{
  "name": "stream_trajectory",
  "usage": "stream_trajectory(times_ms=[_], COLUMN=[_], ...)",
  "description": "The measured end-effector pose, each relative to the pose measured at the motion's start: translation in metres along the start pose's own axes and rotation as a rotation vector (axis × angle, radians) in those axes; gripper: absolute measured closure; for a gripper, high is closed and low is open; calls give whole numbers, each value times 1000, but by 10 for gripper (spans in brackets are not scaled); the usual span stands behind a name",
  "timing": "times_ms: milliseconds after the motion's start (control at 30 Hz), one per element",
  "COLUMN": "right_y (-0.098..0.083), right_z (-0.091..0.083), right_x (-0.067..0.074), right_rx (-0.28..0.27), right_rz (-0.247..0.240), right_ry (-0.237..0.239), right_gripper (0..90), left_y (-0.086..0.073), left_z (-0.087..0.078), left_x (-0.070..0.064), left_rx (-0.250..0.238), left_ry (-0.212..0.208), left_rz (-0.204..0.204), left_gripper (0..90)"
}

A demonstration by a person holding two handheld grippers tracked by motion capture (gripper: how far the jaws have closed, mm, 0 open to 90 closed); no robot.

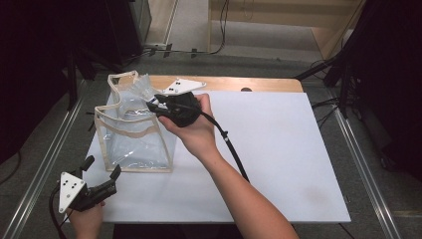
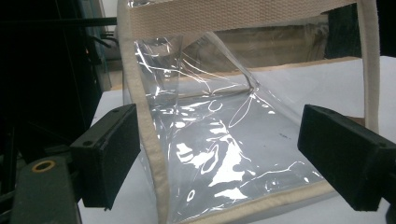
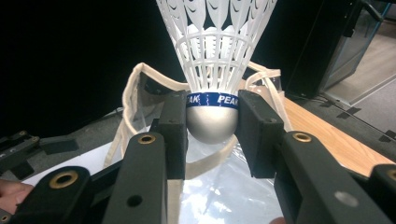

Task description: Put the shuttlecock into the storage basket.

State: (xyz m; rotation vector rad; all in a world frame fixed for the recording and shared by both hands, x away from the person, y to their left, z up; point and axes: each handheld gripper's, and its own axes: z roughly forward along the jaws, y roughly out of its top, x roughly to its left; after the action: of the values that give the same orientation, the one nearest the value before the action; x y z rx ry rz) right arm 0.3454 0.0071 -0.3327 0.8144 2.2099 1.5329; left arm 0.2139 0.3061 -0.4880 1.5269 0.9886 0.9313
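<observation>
— So where is the shuttlecock (image 3: 215, 56) right now?

— Clamped in the right claw (image 3: 212, 119). Its two jaws press on either side of the grey rounded base, at the blue band, with the white skirt pointing away from the hand. From the high view the right claw (image 1: 158, 107) holds it up over the open top of the clear bag (image 1: 134, 134).

— And the bag itself?

— It stands on the white tabletop (image 1: 278, 149), toward its left side, cream fabric trim around the edges and mouth. The plastic is soft and creased, and the mouth looks uneven rather than held wide.

— Is the left claw helping?

— No. The left claw (image 1: 102, 172) sits near the front-left corner of the tabletop with its jaws spread wide and nothing between them. Its own view looks at the lower front of the bag (image 2: 219, 144), close but not touching.

— What could go wrong, then?

— My guess is the aim is to drop the shuttlecock in. With nobody bracing the bag, a nudge on the trim could fold the mouth shut or tip the whole thing. The skirt could also snag on the fabric edge. And the grip is on a smooth curved base, so a bump might let it squirt out sideways.
</observation>
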Motion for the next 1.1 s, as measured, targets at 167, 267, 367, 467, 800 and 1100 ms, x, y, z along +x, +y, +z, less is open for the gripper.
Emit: stream_trajectory(times_ms=[167, 267, 367, 467, 800, 1100], right_y=[1, 1, 1, 1, 0, -14], right_z=[3, 6, 7, 7, -2, -18], right_x=[6, 9, 12, 11, 8, 7], right_rx=[4, 11, 12, 11, 5, 5], right_rz=[-6, -9, -10, 0, 9, -19], right_ry=[11, 19, 22, 21, 43, 28], right_gripper=[626, 626, 625, 570, 292, 0], left_y=[0, 0, 0, 0, 0, 0], left_z=[0, 0, 0, 0, 0, 0], left_x=[0, 0, 0, 0, 0, 0], left_rx=[0, -1, -2, -2, -2, 1], left_ry=[-1, 0, 0, -1, -1, -1], left_rz=[0, -2, -2, -1, -2, -2], left_gripper=[137, 137, 137, 137, 137, 137])
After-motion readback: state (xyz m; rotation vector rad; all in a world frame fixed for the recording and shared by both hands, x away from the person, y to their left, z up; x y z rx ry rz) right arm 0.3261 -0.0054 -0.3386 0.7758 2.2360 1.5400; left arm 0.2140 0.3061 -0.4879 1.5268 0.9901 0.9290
